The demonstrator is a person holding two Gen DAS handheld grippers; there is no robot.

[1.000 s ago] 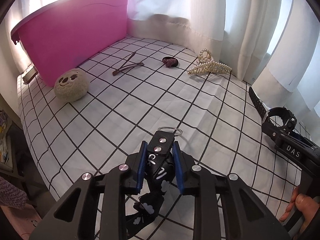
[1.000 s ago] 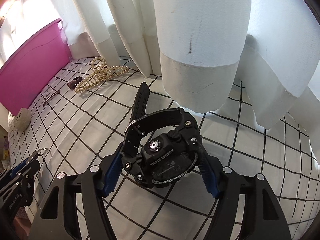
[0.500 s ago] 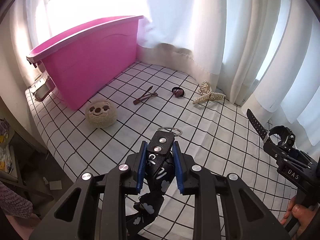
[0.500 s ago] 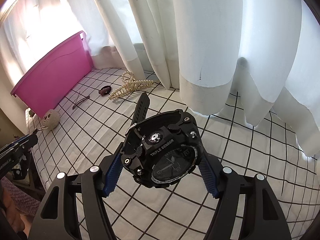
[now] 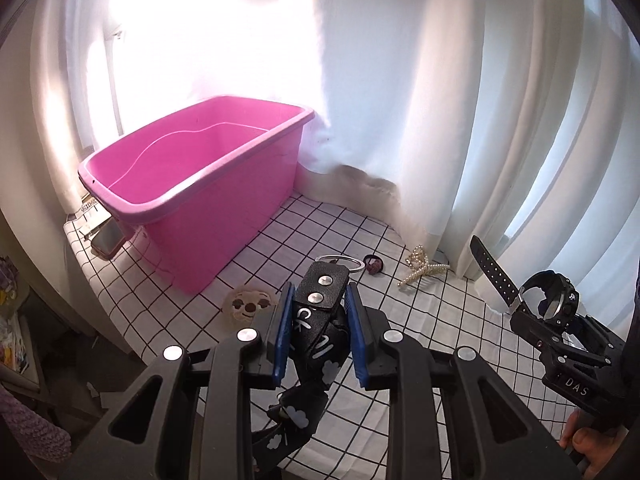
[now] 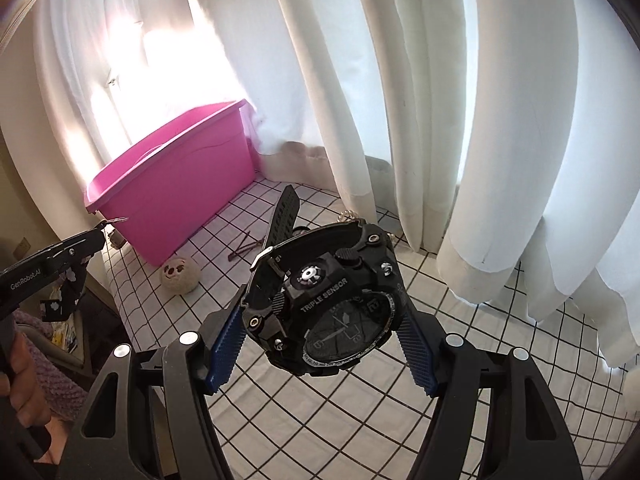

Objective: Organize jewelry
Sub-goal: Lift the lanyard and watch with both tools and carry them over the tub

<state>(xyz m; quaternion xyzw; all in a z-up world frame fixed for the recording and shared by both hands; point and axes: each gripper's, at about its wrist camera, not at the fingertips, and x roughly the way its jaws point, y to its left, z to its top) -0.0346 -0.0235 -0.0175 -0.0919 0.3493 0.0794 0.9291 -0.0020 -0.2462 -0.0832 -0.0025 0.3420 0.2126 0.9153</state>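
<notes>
My left gripper [image 5: 318,312] is shut on a black strap keychain [image 5: 320,308] with two studs and a metal ring, held high above the checked cloth. Its patterned tail hangs below the jaws. My right gripper [image 6: 320,320] is shut on a chunky black watch [image 6: 336,312], its strap end sticking up; the same right gripper [image 5: 536,312] with the watch [image 5: 554,300] shows at the right of the left wrist view. The pink bin [image 5: 200,196] stands open at the back left, nothing visible inside. The left gripper [image 6: 96,236] enters the right wrist view from the left.
On the cloth lie a pearl hair claw [image 5: 424,268], a dark scrunchie [image 5: 374,266], a brown hair clip [image 6: 242,250] and a round beige sloth toy [image 5: 250,308]. White curtains [image 6: 440,120] hang along the back and right. A phone [image 5: 108,240] lies beside the bin.
Both grippers have risen well above the cloth with their loads still held. The view now looks down into the pink bin, and the items on the cloth look smaller.
</notes>
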